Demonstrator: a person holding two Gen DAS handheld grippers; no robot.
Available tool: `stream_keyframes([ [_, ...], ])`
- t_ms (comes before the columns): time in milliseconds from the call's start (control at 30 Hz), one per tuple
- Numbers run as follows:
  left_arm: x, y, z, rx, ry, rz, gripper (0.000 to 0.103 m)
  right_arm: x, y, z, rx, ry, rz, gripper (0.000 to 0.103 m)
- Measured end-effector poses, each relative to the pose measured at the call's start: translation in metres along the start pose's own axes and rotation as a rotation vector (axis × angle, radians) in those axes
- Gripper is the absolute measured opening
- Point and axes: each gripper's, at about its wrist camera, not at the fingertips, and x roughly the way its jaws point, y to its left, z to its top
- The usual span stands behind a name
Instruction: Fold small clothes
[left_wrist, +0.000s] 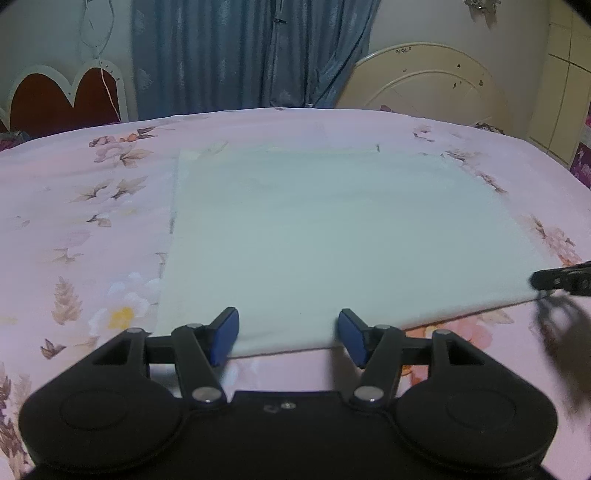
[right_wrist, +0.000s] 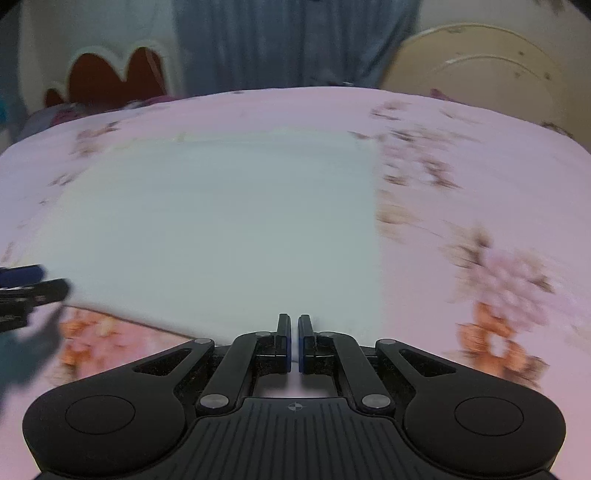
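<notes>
Pale mint cloth (left_wrist: 295, 236) lies flat on the pink flowered bedsheet (left_wrist: 74, 206), filling the middle of both wrist views, with its near hem running along the lower part of each frame.

At lower left of the left wrist view, the left hand-held gripper (left_wrist: 288, 338) straddles that near hem with its blue pads (left_wrist: 223, 339) well apart; the hem runs between them, but neither pad presses on it. At the right edge of the same view the right hand-held gripper (left_wrist: 554, 281) shows as a dark blurred tip at the cloth's near right corner.

In the right wrist view the left tool appears at the left edge, and at lower centre the right hand-held gripper (right_wrist: 294, 341) has its jaws drawn together. The near hem sits right at the pads, and a thin pale line shows between them, so it looks pinched on the cloth edge, though blur makes this uncertain.

To do this step well, the left jaws should close squarely on the hem before any lift. Both corners then need to rise together and travel level toward the far edge at the upper part of the frame, keeping the hem taut so that the fold lands straight and the sheet beneath is not dragged.
</notes>
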Motion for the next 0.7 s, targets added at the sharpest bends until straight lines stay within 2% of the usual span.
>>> stream_keyframes([
  [200, -0.003, 0.008, -0.004, -0.01, -0.004, 0.011, 0.06, -0.006, -0.018, -0.005, 0.016, 0.001, -0.002, 0.0],
  [367, -0.015, 0.018, -0.017, 0.048, 0.005, 0.032, 0.058, -0.009, -0.019, -0.004, 0.019, -0.015, 0.005, 0.001],
  [400, -0.019, 0.023, -0.019, 0.019, 0.015, 0.036, 0.058, -0.014, -0.02, -0.004, 0.021, -0.032, 0.012, 0.001],
  [467, -0.028, 0.039, -0.025, -0.125, 0.027, -0.012, 0.056, -0.022, -0.021, -0.003, 0.03, -0.063, 0.035, 0.001],
  [533, -0.033, 0.052, -0.032, -0.31, 0.011, -0.119, 0.056, -0.027, -0.02, 0.0, 0.04, -0.079, 0.058, 0.001],
  [600, -0.026, 0.057, -0.036, -0.442, 0.0, -0.224, 0.055, -0.026, -0.016, 0.004, 0.056, -0.084, 0.086, 0.001],
  [700, -0.015, 0.063, -0.037, -0.569, -0.05, -0.24, 0.052, -0.02, -0.007, 0.013, 0.086, -0.076, 0.139, 0.001],
])
